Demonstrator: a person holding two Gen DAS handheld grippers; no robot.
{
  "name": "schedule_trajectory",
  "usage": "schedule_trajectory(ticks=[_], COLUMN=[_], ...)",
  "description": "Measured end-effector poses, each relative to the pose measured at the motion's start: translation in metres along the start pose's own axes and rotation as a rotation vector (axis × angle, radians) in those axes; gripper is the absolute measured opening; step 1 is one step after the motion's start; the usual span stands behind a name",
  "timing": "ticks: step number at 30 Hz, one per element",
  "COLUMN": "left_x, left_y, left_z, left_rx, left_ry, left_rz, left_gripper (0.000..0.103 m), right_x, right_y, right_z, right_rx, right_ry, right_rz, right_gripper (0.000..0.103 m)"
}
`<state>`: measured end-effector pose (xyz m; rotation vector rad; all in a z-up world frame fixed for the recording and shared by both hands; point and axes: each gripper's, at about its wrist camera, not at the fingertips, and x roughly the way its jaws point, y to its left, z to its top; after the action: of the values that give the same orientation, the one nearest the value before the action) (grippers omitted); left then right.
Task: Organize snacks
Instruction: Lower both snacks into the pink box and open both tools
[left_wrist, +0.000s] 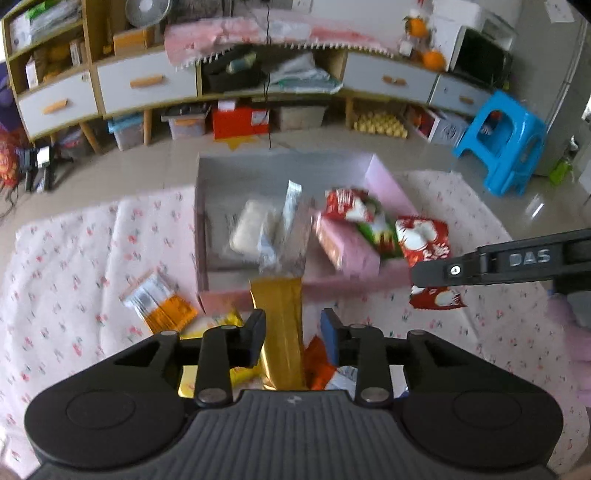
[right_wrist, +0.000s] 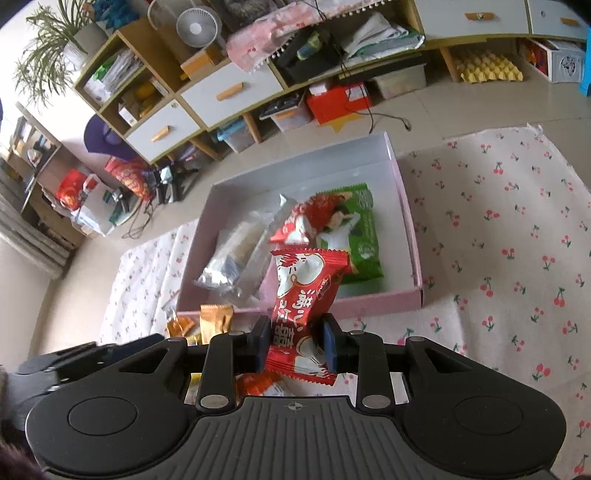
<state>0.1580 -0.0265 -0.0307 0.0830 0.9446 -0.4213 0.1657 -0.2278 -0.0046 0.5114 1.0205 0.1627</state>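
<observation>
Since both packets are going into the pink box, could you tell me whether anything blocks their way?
Nothing visible does. The red packet and gold packet are held short of the pink box, whose low near wall is the only thing ahead.

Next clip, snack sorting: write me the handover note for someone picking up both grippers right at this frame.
Left gripper: jaws part open around a long gold foil packet; grip unclear.
Right gripper: shut on a red-and-white snack pouch, held before the shallow pink cardboard box.
Done: the box holds a green packet, clear-wrapped pale snacks and another red pouch.
Left: box both held items, then the orange packets on the floral cloth.
</observation>
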Motion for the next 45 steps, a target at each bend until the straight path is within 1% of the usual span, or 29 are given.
schedule_trajectory(ticks=[2, 6, 9, 12, 13, 15, 18, 21, 24, 29, 32, 35, 38, 41, 45], left_x=[0.011, 0.027, 0.034, 0.041, 0.042, 0.039, 0.032, 0.022, 0.010, -0.017, -0.020, -0.015, -0.001, 0.014, 0.032], left_y=[-0.001, -0.007, -0.010, -0.008, -0.006, -0.003, -0.002, -0.003, -0.005, -0.008, -0.008, -0.006, -0.004, -0.001, 0.002], left_z=[-0.003, -0.005, -0.005, -0.006, -0.007, -0.008, -0.008, -0.008, -0.004, 0.013, 0.028, 0.043, 0.058, 0.070, 0.081], left_rx=[-0.023, -0.025, -0.021, -0.039, -0.048, -0.061, -0.047, -0.041, -0.030, 0.003, 0.010, 0.024, 0.045, 0.050, 0.060], left_ry=[0.021, 0.044, 0.051, 0.072, 0.077, 0.067, 0.056, 0.047, 0.021, -0.047, -0.074, -0.100, -0.114, -0.114, -0.099], left_rz=[0.000, 0.073, 0.114, 0.153, 0.153, 0.150, 0.159, 0.141, 0.121, 0.099, 0.095, 0.105, 0.120, 0.118, 0.143], left_gripper=[0.039, 0.042, 0.042, 0.036, 0.028, 0.026, 0.026, 0.026, 0.026, 0.026, 0.026, 0.026, 0.026, 0.026, 0.026], right_x=[-0.001, -0.003, -0.002, 0.000, 0.001, 0.001, 0.001, 0.000, -0.001, -0.001, -0.001, 0.001, 0.008, 0.016, 0.028], right_y=[0.000, -0.002, -0.003, -0.004, -0.004, -0.003, -0.001, 0.002, 0.006, 0.011, 0.011, 0.007, 0.001, -0.004, -0.013], right_z=[-0.003, -0.005, -0.006, -0.007, -0.007, -0.007, -0.007, -0.007, -0.006, 0.003, 0.014, 0.027, 0.042, 0.056, 0.073], right_rx=[-0.005, 0.000, -0.003, -0.008, -0.010, -0.014, -0.021, -0.028, -0.037, -0.041, -0.033, -0.020, -0.016, -0.017, -0.016], right_ry=[0.005, 0.007, 0.009, 0.015, 0.016, 0.018, 0.017, 0.012, 0.005, -0.012, -0.032, -0.060, -0.085, -0.113, -0.140], right_rz=[-0.003, 0.001, -0.004, -0.014, -0.018, -0.021, -0.022, -0.022, -0.019, -0.018, -0.019, -0.024, -0.037, -0.058, -0.079], right_gripper=[0.029, 0.029, 0.029, 0.029, 0.029, 0.029, 0.029, 0.029, 0.029, 0.029, 0.029, 0.029, 0.029, 0.029, 0.029])
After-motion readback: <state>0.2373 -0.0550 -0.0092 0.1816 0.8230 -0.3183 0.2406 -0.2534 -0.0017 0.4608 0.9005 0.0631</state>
